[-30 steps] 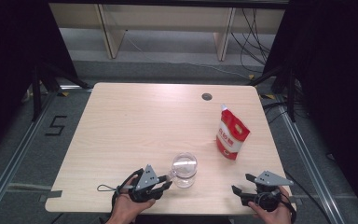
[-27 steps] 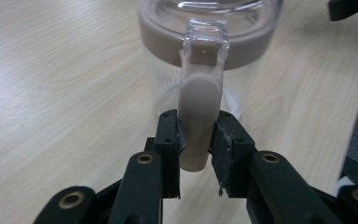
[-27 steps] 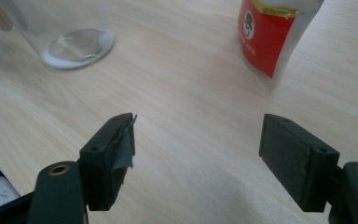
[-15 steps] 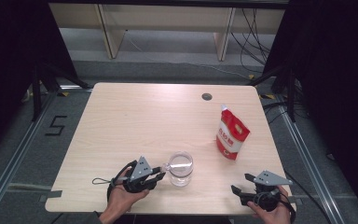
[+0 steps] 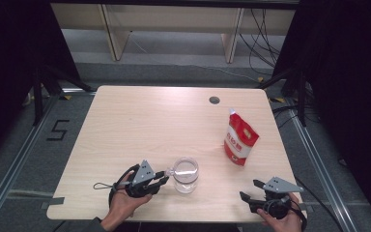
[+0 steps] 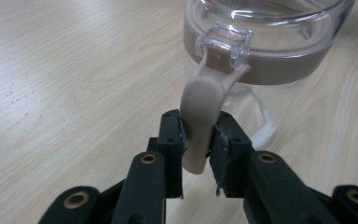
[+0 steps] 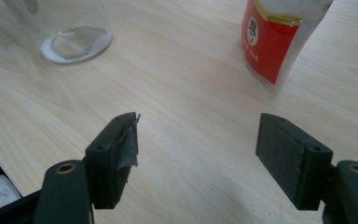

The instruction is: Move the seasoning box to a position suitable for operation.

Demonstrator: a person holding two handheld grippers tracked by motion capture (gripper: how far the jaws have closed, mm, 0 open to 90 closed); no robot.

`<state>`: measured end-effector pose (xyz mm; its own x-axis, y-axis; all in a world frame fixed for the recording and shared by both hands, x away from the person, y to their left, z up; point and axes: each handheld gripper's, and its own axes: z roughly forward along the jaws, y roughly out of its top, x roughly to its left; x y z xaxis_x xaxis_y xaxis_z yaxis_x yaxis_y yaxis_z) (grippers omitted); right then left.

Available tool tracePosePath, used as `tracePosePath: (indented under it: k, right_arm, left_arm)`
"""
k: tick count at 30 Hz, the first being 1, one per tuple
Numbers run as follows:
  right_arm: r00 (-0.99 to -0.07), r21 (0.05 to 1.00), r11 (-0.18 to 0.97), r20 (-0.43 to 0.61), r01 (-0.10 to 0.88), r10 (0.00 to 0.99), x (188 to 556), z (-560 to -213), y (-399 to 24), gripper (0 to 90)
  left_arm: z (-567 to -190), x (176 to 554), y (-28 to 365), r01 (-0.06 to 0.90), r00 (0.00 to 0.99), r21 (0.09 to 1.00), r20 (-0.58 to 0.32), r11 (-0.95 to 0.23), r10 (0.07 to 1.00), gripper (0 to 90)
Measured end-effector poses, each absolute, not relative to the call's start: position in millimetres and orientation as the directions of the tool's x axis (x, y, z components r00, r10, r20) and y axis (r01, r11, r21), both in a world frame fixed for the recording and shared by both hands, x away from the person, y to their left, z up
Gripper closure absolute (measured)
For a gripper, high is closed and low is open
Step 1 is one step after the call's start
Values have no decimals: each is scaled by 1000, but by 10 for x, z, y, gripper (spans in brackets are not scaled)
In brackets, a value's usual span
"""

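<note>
A clear jar with a clear lid stands near the table's front edge. A beige latch tab hangs from the lid's rim. My left gripper lies level at the jar's left. In the left gripper view it is shut on that tab, both pads pressing its sides. My right gripper rests at the front right corner. Its jaws are open, have just been closing slightly, and hold nothing. A red and white pouch stands upright ahead of it.
The light wooden table has a round cable hole at the back right. In the right gripper view the jar's base is at the upper left and the pouch at the upper right. Dark floor and metal rails surround the table.
My left hand and gripper have shifted a little to the left, and the jar has come slightly left with them. The right hand has stayed put.
</note>
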<state>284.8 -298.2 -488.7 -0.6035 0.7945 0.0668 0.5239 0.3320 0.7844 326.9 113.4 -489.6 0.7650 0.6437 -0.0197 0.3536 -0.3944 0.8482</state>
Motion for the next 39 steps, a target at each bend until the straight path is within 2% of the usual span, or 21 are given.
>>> tracePosePath:
  k: [4, 7, 10, 13, 15, 17, 18, 20, 21, 22, 27, 28, 29, 33, 35, 39]
  right_arm:
    - [-606, 792, 334, 55, 511, 794, 2858, -4898, -2975, 304]
    - [-615, 797, 355, 27, 489, 788, 2871, -4895, -2988, 304]
    - [-617, 791, 342, 56, 507, 785, 2872, -4901, -2980, 302]
    - [-614, 800, 346, 34, 490, 789, 2878, -4904, -2988, 295]
    - [-599, 795, 328, 55, 510, 799, 2861, -4906, -2974, 283]
    - [-613, 804, 341, 37, 487, 789, 2883, -4912, -2986, 266]
    - [-609, 800, 323, 65, 505, 791, 2875, -4913, -2969, 255]
    - [-616, 809, 340, 34, 480, 787, 2892, -4926, -2970, 228]
    - [-616, 809, 340, 34, 480, 787, 2892, -4926, -2970, 228]
    - [-600, 802, 315, 66, 508, 798, 2881, -4941, -2960, 221]
    - [-616, 809, 331, 48, 485, 786, 2892, -4951, -2972, 222]
    - [-614, 804, 319, 71, 501, 786, 2875, -4951, -2975, 221]
    - [-614, 804, 319, 71, 501, 786, 2875, -4951, -2975, 221]
    - [-603, 804, 313, 70, 506, 795, 2850, -4957, -2986, 224]
    - [-613, 809, 327, 51, 488, 788, 2861, -4957, -2999, 227]
    - [-612, 806, 325, 57, 494, 789, 2866, -4959, -2978, 230]
  left_arm:
    - [-4897, 3279, 1151, 334, 776, 852, -6, -403, 631, 744]
    - [-4894, 3263, 1168, 357, 769, 843, -19, -403, 640, 743]
    - [-4898, 3256, 1170, 359, 764, 849, -29, -388, 644, 742]
    - [-4887, 3264, 1184, 353, 771, 844, -17, -405, 636, 741]
    - [-4891, 3255, 1177, 374, 761, 842, -41, -387, 647, 739]
    - [-4886, 3267, 1193, 383, 766, 842, -60, -379, 640, 720]
    - [-4894, 3259, 1183, 390, 762, 852, -84, -350, 642, 720]
    - [-4865, 3252, 1204, 389, 772, 843, -78, -372, 631, 648]
    - [-4857, 3245, 1207, 384, 771, 843, -68, -377, 633, 648]
    - [-4847, 3245, 1202, 380, 774, 849, -74, -369, 628, 606]
    - [-4817, 3231, 1162, 385, 777, 845, -80, -371, 624, 532]
    - [-4802, 3227, 1162, 396, 778, 835, -85, -382, 622, 487]
    - [-4791, 3240, 1169, 384, 788, 832, -70, -400, 611, 487]
    - [-4771, 3211, 1152, 403, 785, 836, -107, -372, 610, 438]
    - [-4743, 3196, 1167, 396, 787, 835, -93, -383, 610, 394]
    - [-4691, 3155, 1192, 413, 777, 839, -123, -353, 617, 333]
